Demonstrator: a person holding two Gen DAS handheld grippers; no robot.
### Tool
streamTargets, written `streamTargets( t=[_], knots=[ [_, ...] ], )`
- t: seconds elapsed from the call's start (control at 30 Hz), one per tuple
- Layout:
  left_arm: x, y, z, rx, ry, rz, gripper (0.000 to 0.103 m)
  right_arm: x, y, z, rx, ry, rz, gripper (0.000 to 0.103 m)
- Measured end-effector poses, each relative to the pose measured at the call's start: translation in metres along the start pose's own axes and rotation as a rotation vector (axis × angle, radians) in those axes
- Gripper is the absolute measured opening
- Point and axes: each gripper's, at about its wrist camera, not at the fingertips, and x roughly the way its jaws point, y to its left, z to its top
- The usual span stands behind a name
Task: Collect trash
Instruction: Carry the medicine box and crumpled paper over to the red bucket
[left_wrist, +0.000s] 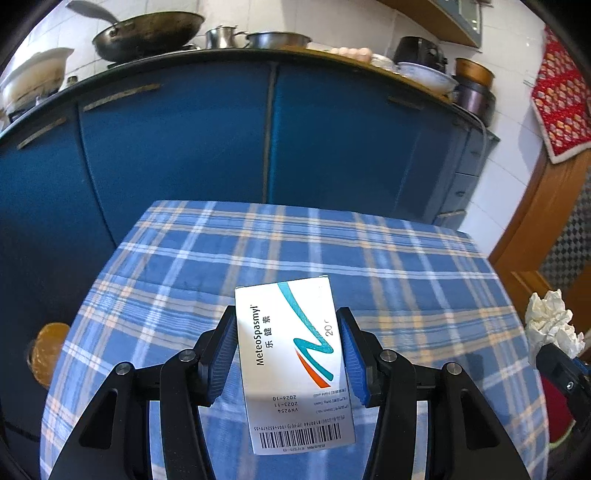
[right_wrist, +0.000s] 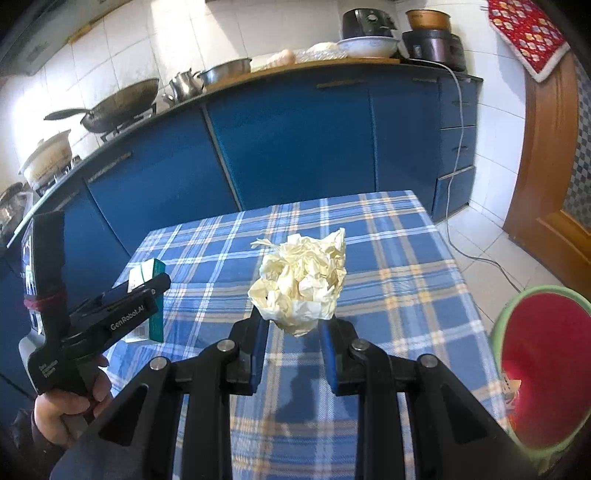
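Above the desk (left_wrist: 332, 251) with its blue plaid cloth, we are holding two pieces of trash clear of the surface, one in each gripper. Our left gripper (left_wrist: 290, 354) is clamping a white medicine box (left_wrist: 291, 354) by its long sides, the blue pads pressing flat against the card; the jaws are standing partly apart, as wide as the box, which is sticking forward with its barcode end toward the camera. In the right wrist view the same box (right_wrist: 147, 273) is showing its teal side beside the left gripper (right_wrist: 144, 295), with a hand (right_wrist: 66, 410) wrapped around the handle below. Our right gripper (right_wrist: 293, 328) is pinching the lower part of a crumpled ball of pale paper (right_wrist: 301, 280); its jaws are drawn closer together, with most of the wad bulging up above the tips. From the left wrist camera that paper (left_wrist: 550, 325) is appearing at the right edge, beyond the desk's corner. Beside the desk, low on the right, a bin (right_wrist: 498, 332) with a green rim and red inside is standing open-mouthed, with a few scraps in the bottom. Behind the desk we are facing blue cabinets (left_wrist: 184, 140) under a counter carrying a wok (left_wrist: 147, 33) and pots.
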Motion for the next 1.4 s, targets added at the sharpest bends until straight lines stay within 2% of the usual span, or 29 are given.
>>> streamTargets(
  t=[0.83, 1.4],
  knots=[
    [-0.056, -0.131, -0.02, 0.181, -0.018, -0.178, 0.054, -0.084, -0.089, -0.031, 0.14, -0.087, -0.082, 0.029],
    [-0.063, -0.238, -0.051, 0.335, 0.034, -0.401, 0.054, -0.12, -0.173, -0.061, 0.267, -0.117, -0.22, 0.029]
  ],
)
